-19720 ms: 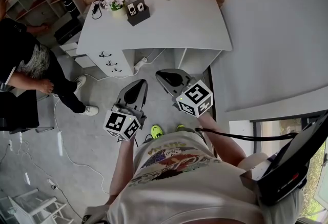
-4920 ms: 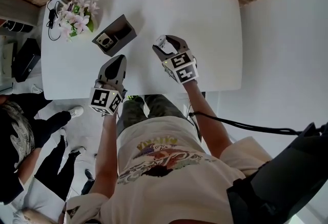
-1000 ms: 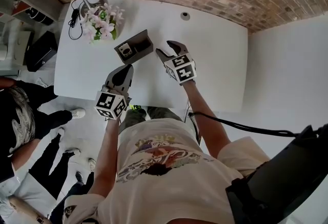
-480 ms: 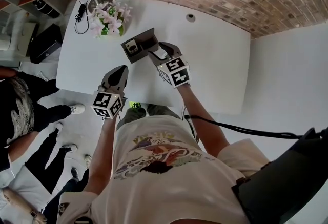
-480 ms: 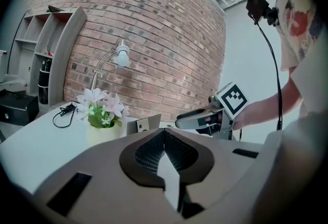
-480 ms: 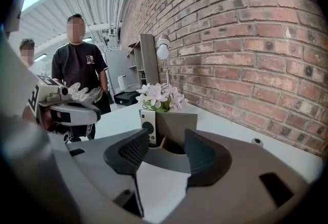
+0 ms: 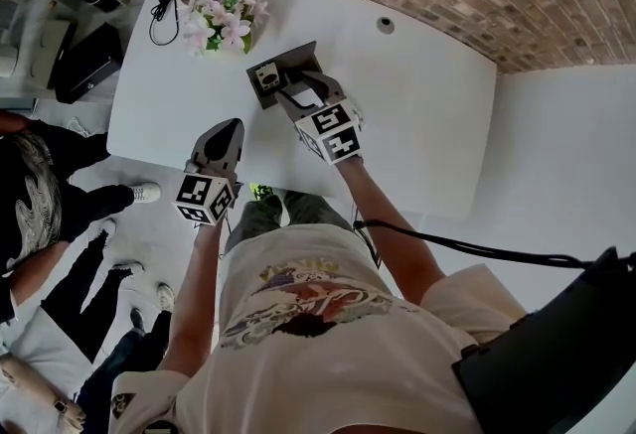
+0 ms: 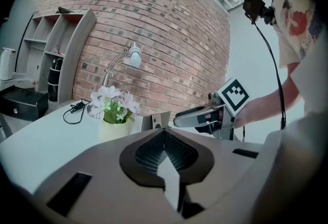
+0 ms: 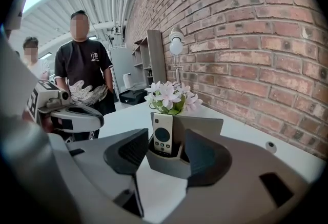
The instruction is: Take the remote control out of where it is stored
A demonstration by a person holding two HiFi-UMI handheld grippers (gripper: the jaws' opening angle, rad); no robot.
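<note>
The remote control [image 9: 163, 135] stands in its holder [image 9: 169, 166], not yet gripped. We hold the right tool [image 9: 165, 143] open at the holder; the left tool [image 8: 164, 138] is closed and empty.

we've got a white remote [image 9: 163, 135] with a dark circle, grey holder [image 9: 204, 126], pale pink flowers [image 9: 169, 96], white desk [image 7: 427, 114], red-brown brick wall [image 9: 256, 38]

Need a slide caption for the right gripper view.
Open right tongs aimed at the white remote standing upright in its grey holder, potted flowers and brick wall behind.
</note>
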